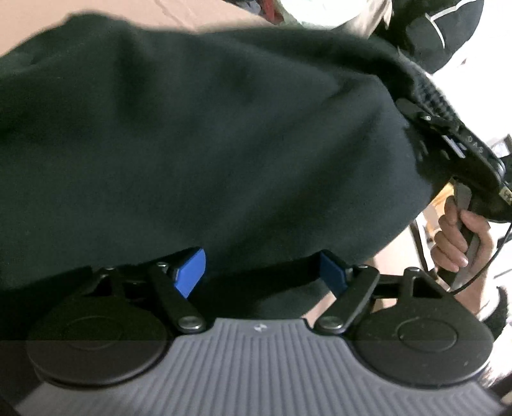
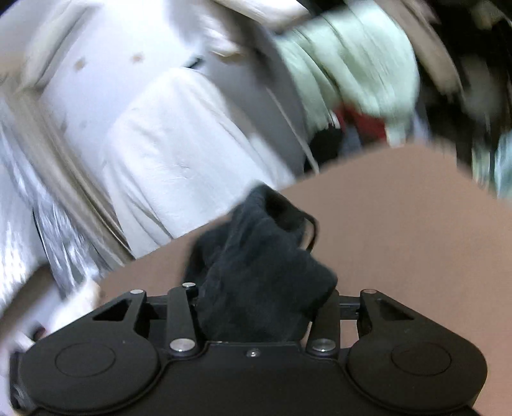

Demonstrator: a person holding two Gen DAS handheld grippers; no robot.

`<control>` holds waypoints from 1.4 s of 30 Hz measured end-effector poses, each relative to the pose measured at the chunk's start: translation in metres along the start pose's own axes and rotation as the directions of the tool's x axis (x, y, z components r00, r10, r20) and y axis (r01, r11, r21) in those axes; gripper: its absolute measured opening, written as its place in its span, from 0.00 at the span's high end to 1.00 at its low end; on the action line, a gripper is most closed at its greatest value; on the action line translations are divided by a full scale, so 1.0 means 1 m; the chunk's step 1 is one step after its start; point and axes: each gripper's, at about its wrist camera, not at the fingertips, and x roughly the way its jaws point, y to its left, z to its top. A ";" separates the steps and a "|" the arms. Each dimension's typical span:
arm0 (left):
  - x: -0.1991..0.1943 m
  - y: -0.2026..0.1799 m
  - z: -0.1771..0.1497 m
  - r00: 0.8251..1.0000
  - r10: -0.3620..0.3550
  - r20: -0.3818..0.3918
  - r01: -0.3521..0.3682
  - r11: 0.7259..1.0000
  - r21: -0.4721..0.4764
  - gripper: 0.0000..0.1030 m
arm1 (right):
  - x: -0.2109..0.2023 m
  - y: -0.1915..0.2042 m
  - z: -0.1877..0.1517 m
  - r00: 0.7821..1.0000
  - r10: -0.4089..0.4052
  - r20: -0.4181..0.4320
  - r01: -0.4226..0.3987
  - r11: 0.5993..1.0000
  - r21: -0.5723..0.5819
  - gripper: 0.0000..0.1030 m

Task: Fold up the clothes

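Observation:
A dark garment (image 1: 208,144) fills most of the left wrist view, spread over the brown table (image 1: 128,12). My left gripper (image 1: 262,265) stands open, its blue pads (image 1: 192,272) wide apart, with the cloth draped over the fingertips and lying between them unpinched. At the right, a person's hand (image 1: 460,236) holds my right gripper (image 1: 416,121) against the garment's raised edge. In the right wrist view, a bunch of the dark garment (image 2: 256,272) fills the gap between the jaws of my right gripper (image 2: 262,294) above the table (image 2: 400,224). The cloth hides those fingertips.
Beyond the table's far edge lies a heap of clothes with pale green (image 2: 352,64) and red (image 2: 368,121) pieces. White fabric (image 2: 179,144) hangs past the table's left edge. A black item with a white stripe (image 1: 441,32) sits at the back right.

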 end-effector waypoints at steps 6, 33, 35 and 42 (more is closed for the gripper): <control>-0.024 -0.010 0.012 0.997 0.070 0.044 -0.075 0.991 0.107 0.24 | 0.064 -0.088 -0.020 0.954 -0.118 -0.276 0.206 0.927 0.312 0.53; -0.062 0.062 0.097 0.941 0.210 0.264 -0.207 0.977 -0.040 0.97 | 0.056 -0.066 0.002 0.920 -0.125 -0.370 0.222 0.947 0.231 0.30; -0.061 0.066 0.088 0.950 0.194 0.245 -0.192 0.981 -0.030 0.97 | 0.040 -0.062 0.012 0.918 -0.117 -0.379 0.205 0.958 0.200 0.29; -0.049 0.085 0.084 0.963 0.123 0.240 -0.095 0.988 -0.124 0.95 | -0.008 -0.039 0.043 0.965 0.017 -0.260 -0.017 1.000 0.005 0.19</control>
